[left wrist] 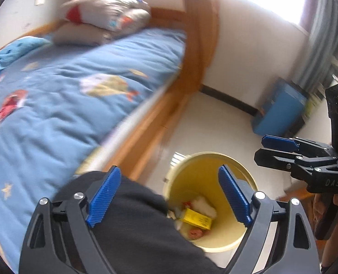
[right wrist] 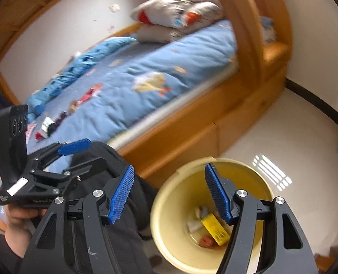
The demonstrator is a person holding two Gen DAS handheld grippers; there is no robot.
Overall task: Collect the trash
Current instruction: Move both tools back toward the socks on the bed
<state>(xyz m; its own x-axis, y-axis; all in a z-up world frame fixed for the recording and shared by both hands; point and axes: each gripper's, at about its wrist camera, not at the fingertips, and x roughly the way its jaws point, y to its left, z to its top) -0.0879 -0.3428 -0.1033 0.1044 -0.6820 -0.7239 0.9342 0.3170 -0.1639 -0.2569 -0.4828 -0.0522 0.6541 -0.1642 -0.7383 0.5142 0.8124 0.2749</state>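
Both our claws, left gripper (left wrist: 169,196) and right gripper (right wrist: 169,191), gape empty above the bin (right wrist: 169,196); wrappers (right wrist: 48,125) far beyond them could get missed.

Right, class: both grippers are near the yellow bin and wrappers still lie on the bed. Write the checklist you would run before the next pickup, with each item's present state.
1. Left gripper jaws open and empty: ok.
2. Right gripper jaws open and empty: ok.
3. Yellow bin upright, room left above the yellow box: ok.
4. Wrappers on the blue bedspread in view: ok.
5. Wrappers within reach from here: cannot tell.
6. Sharp view of the wrappers: not ok, blurred.
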